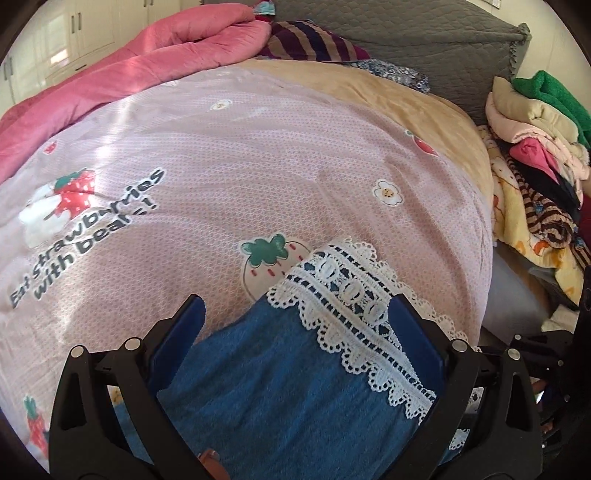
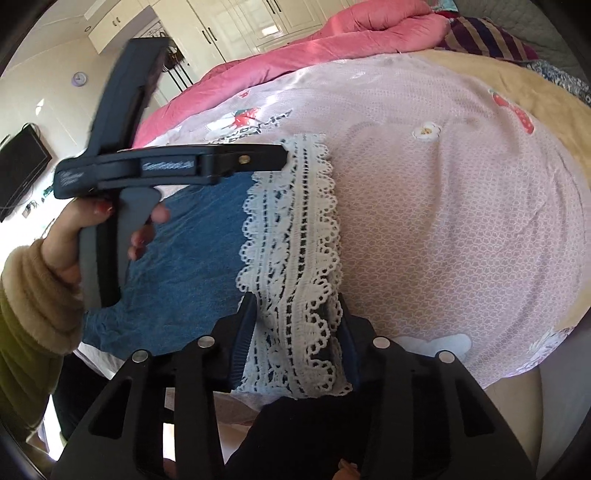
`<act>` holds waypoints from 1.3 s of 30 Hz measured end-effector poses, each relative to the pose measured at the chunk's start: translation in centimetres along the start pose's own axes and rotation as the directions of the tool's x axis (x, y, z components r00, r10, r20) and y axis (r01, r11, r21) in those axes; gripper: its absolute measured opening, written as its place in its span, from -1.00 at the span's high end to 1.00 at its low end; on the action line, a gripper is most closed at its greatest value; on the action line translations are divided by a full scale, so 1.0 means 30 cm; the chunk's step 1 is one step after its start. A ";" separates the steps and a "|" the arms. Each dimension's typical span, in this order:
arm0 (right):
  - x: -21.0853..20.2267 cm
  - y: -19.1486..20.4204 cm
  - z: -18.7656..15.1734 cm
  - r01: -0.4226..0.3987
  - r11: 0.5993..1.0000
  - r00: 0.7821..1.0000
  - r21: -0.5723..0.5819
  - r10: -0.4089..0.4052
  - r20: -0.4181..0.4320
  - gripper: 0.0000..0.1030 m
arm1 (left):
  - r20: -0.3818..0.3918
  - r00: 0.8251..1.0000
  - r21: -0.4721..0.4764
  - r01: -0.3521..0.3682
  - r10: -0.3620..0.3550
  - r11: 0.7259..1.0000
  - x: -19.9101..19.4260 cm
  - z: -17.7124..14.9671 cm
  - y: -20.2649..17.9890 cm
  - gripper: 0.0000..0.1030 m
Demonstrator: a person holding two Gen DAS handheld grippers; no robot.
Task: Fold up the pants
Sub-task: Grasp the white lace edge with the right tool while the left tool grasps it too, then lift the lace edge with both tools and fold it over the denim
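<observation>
The blue denim pants [image 1: 280,387] with a white lace hem [image 1: 354,306] lie on the pink strawberry-print quilt [image 1: 229,177]. My left gripper [image 1: 295,314] has its jaws wide apart, with the pants cloth and lace between them. In the right wrist view the pants [image 2: 184,243] and lace hem [image 2: 291,229] show too. My right gripper [image 2: 295,314] has its jaws drawn in on the lace hem's near end. The left gripper [image 2: 284,155] shows from the side with its tip at the lace's far end.
A rolled pink blanket [image 1: 177,48] and a striped cushion [image 1: 310,40] lie at the bed's far side. A pile of clothes [image 1: 535,158] stands beyond the bed's right edge. White cupboards [image 2: 229,26] and a wall television [image 2: 22,162] show to the left.
</observation>
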State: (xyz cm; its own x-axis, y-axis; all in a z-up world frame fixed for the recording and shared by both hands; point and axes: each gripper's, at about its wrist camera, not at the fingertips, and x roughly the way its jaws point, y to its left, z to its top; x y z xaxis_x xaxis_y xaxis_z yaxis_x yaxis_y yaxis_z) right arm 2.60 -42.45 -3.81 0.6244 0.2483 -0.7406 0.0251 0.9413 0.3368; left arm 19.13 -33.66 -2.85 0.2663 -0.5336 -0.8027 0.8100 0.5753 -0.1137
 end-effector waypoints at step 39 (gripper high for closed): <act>-0.043 0.492 0.077 -0.146 0.938 0.984 -0.315 0.171 0.051 0.67 | 0.273 0.922 -0.134 0.319 -0.274 0.938 -0.381 -0.194 0.303 0.60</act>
State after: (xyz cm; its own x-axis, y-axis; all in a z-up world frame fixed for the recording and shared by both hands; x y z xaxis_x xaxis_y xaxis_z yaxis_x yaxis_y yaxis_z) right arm 3.95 -29.41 3.45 0.6589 0.3934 -0.6412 -0.3140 0.9184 0.2408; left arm 20.41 -18.72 1.89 0.1658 -0.8189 -0.5495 0.7747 0.4529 -0.4413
